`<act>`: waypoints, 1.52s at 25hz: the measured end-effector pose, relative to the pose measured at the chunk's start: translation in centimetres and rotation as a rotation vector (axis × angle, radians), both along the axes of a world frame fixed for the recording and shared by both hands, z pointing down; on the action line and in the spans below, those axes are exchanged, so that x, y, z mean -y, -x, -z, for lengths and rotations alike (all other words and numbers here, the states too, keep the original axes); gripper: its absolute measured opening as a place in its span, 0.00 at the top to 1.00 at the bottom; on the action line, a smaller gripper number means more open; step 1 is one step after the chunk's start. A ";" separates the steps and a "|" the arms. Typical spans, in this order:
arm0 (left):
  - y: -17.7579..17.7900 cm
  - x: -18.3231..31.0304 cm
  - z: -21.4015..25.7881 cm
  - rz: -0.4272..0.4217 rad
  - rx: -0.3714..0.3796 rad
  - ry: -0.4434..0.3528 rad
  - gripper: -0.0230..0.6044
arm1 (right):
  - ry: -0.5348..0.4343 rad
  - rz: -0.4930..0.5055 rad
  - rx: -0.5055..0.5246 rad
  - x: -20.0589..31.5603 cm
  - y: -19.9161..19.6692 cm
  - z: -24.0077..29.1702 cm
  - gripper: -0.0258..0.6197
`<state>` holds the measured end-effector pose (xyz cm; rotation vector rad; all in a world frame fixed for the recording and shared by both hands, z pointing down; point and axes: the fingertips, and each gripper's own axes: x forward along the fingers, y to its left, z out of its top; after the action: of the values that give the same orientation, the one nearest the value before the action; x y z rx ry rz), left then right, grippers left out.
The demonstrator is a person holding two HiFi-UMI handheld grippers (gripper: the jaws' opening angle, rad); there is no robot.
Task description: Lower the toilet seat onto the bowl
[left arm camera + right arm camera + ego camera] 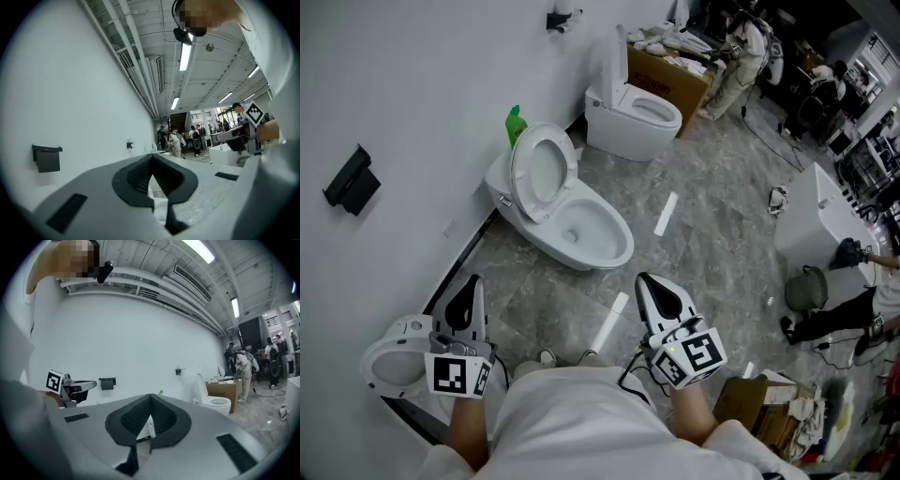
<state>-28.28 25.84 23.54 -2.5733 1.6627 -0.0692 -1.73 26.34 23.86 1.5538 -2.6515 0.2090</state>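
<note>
A white toilet stands against the wall in the head view, its bowl open. Its ring-shaped seat is raised, leaning back toward the tank. A green bottle stands behind it. My left gripper and right gripper hover low in the view, well short of the toilet, both pointing toward it. Each is shut with nothing between its fingers. The left gripper faces the white wall. The right gripper covers most of the toilet; only the green bottle shows above it.
A second toilet with its lid up stands farther along the wall beside a cardboard box. A third toilet sits at my lower left. White strips lie on the marbled floor. A white block and a person's legs are at the right.
</note>
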 end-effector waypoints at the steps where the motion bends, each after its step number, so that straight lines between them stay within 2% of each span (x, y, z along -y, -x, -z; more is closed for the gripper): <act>1: 0.0 -0.1 0.0 0.001 0.000 0.001 0.95 | 0.001 0.002 -0.001 -0.1 0.0 0.0 0.96; 7: -0.5 -0.4 -0.3 0.006 0.000 0.007 0.95 | 0.013 0.019 -0.001 -0.2 -0.1 -0.5 0.96; 12: -0.8 -0.3 -0.2 0.013 -0.016 0.001 0.95 | 0.019 0.061 0.081 0.1 -0.4 -0.3 0.96; 17: -1.6 0.2 -0.9 0.016 -0.033 0.035 0.95 | 0.021 0.066 0.089 0.5 -1.6 -0.6 0.96; 21: -2.0 0.5 -1.0 0.052 -0.039 0.040 0.94 | 0.028 0.069 0.100 0.7 -3.0 -1.1 0.96; 22: -2.2 0.5 -1.0 0.057 -0.041 0.040 0.91 | 0.029 0.070 0.104 0.7 -3.6 -1.2 0.96; 29: -3.9 0.9 -0.9 0.049 -0.034 0.039 0.48 | 0.050 0.068 0.149 1.5 -6.8 -2.6 0.96; 33: -4.4 1.3 -1.0 0.062 -0.009 0.056 0.41 | 0.072 0.078 0.168 2.1 -7.9 -3.7 0.96; 38: -4.4 3.3 -2.2 0.078 0.011 0.102 0.41 | 0.103 0.090 0.175 4.3 -7.9 -4.6 0.96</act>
<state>-23.85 22.50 25.71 -2.5732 1.8011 -0.1762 6.14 22.05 28.47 1.4432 -2.7834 0.4898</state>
